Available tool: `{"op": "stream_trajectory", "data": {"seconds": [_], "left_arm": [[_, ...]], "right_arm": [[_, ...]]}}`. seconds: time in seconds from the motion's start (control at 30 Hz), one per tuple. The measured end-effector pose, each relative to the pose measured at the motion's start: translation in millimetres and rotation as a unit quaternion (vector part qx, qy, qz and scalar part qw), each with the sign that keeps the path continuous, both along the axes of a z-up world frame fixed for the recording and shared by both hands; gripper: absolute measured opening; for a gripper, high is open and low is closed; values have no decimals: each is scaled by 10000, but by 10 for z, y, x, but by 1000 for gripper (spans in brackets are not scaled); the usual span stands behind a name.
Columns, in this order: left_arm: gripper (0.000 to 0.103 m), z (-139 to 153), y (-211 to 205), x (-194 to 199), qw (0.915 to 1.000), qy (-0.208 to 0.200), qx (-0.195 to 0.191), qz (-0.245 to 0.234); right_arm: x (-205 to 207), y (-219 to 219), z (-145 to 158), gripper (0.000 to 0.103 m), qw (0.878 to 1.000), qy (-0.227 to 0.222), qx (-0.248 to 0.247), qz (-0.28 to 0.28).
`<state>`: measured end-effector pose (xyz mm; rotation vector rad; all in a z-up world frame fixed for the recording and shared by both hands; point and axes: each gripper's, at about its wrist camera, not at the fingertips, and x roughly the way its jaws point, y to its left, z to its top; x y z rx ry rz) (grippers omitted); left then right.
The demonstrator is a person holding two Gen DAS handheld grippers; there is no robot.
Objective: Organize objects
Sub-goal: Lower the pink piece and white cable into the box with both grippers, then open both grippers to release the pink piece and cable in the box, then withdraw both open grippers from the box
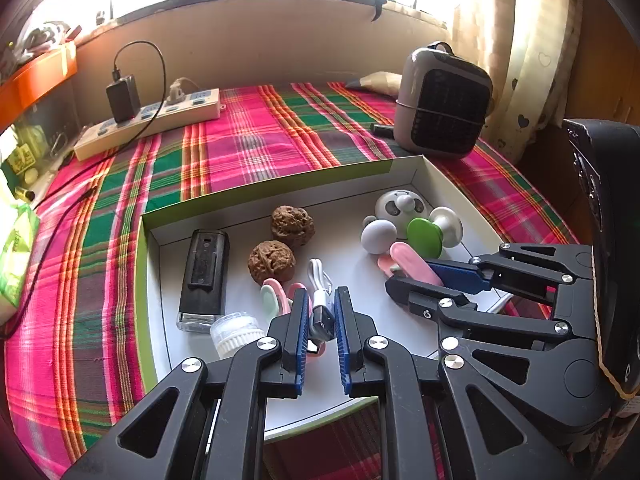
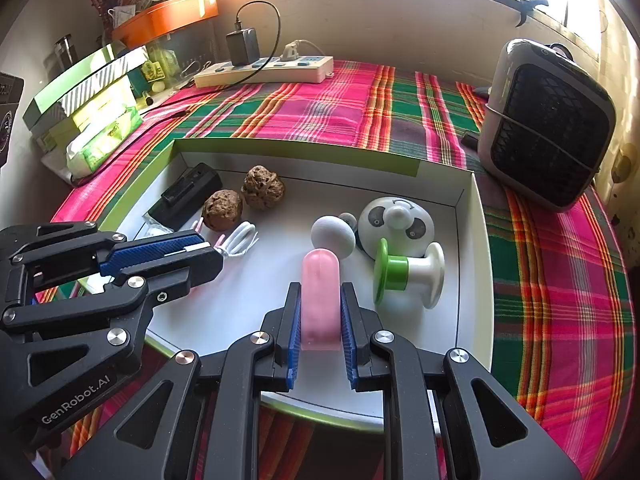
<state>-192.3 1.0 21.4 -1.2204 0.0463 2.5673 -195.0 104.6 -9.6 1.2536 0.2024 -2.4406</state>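
Observation:
A white box with a green rim [image 1: 148,240] lies on the plaid cloth and holds small items. My left gripper [image 1: 322,293] is shut on the plug end of a coiled white USB cable [image 1: 320,280], low over the box's front. It also shows in the right wrist view as the left gripper [image 2: 211,251] with the white cable [image 2: 240,240] trailing from it. My right gripper [image 2: 320,286] is shut on a pink capsule-shaped case [image 2: 321,280] just above the box floor. In the left wrist view the right gripper [image 1: 410,274] reaches in from the right with the pink case [image 1: 408,258].
The box also holds two walnuts [image 1: 272,260], a black rectangular device [image 1: 204,276], a white ribbed cap [image 1: 236,330], pink and mint clips [image 1: 272,296], a panda-faced gadget [image 2: 396,220], a grey ball [image 2: 332,236] and a green-and-white spool [image 2: 404,274]. Behind it stand a power strip [image 1: 160,120] and a grey heater [image 1: 444,104].

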Motion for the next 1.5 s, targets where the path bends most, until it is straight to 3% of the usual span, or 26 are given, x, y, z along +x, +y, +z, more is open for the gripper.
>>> {"op": "stream_trajectory", "data": {"seconds": [0.33,0.47,0.77,1.27,1.5], "left_arm": [[19,-30,-11,-18,9999,-81,-8,61],[22,-10,-25,-7,9999,-90,44,82],[25,45,-34,71,9998,-51,47,181],[25,181,-68,511,9980,250,72,583],[26,114,-30,808,9967,309,-37,752]], "right_arm": [[4,-1,3,19,10000,-3,1,-30],[9,1,13,28,10000,-3,-33,-39],[83,40,65,29,9998,52,-106,-139],[534,189,286,30,9978,461,-340,-329],[808,250,267,30,9970,495,-443,-386]]}}
